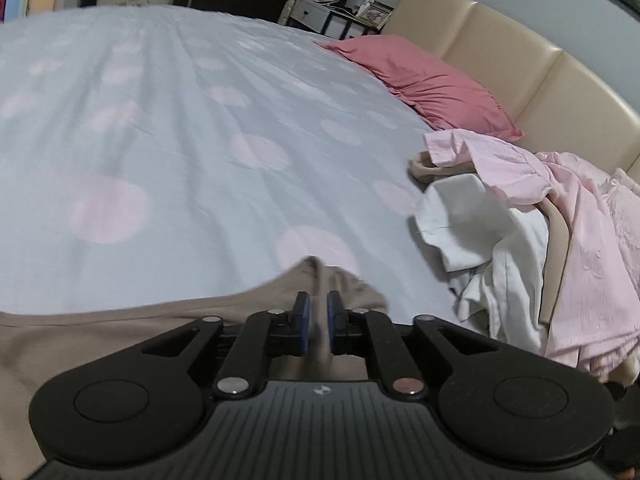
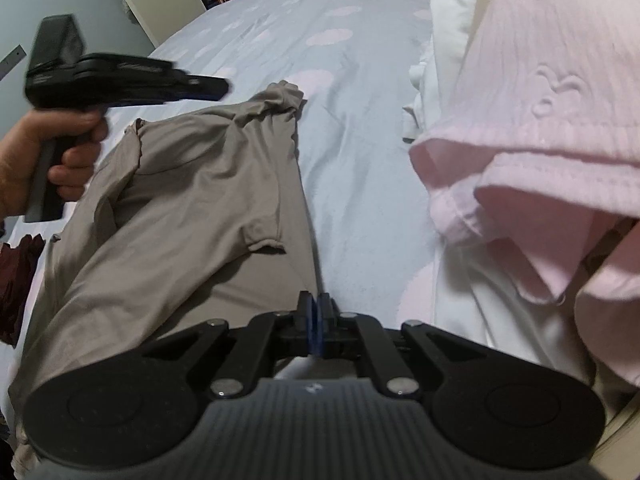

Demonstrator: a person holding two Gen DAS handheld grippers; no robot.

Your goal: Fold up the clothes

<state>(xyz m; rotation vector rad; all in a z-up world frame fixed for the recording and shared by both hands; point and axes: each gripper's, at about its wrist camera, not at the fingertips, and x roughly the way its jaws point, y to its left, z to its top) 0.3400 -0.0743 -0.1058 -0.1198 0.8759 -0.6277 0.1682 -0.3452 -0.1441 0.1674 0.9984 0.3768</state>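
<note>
Jaws of the left gripper (image 1: 318, 312) stand slightly apart with a fold of the taupe shirt (image 2: 192, 200) running between the blue pads; whether the pads actually press the cloth I cannot tell, since the fabric there is blurred. In the right wrist view that same gripper shows at the upper left of the frame, held in a hand (image 2: 60, 152) above the shirt's far shoulder, and from there its tips are too blurred to read. Jaws of the right gripper (image 2: 318, 316) are clenched pad to pad, at the near edge of the shirt at the bottom centre of the frame. A thin seam line leads up to them, but I cannot tell whether any cloth is caught.

The step in hand looks like taking two points on the shirt to lay it flat or begin a fold. To do it well, each pinch should sit on an edge, shoulder or hem rather than on loose middle cloth. Both should lift evenly so the fabric hangs without twisting, and the sleeve should be drawn clear of the body before any fold.

The shirt lies on the bed (image 1: 200, 120), left of centre in the right wrist view. It is thin, soft and rumpled, with one short sleeve folded across its front and the collar end bunched. It is well apart from the pile of pink and white clothes (image 1: 540, 240) at the right.
</note>
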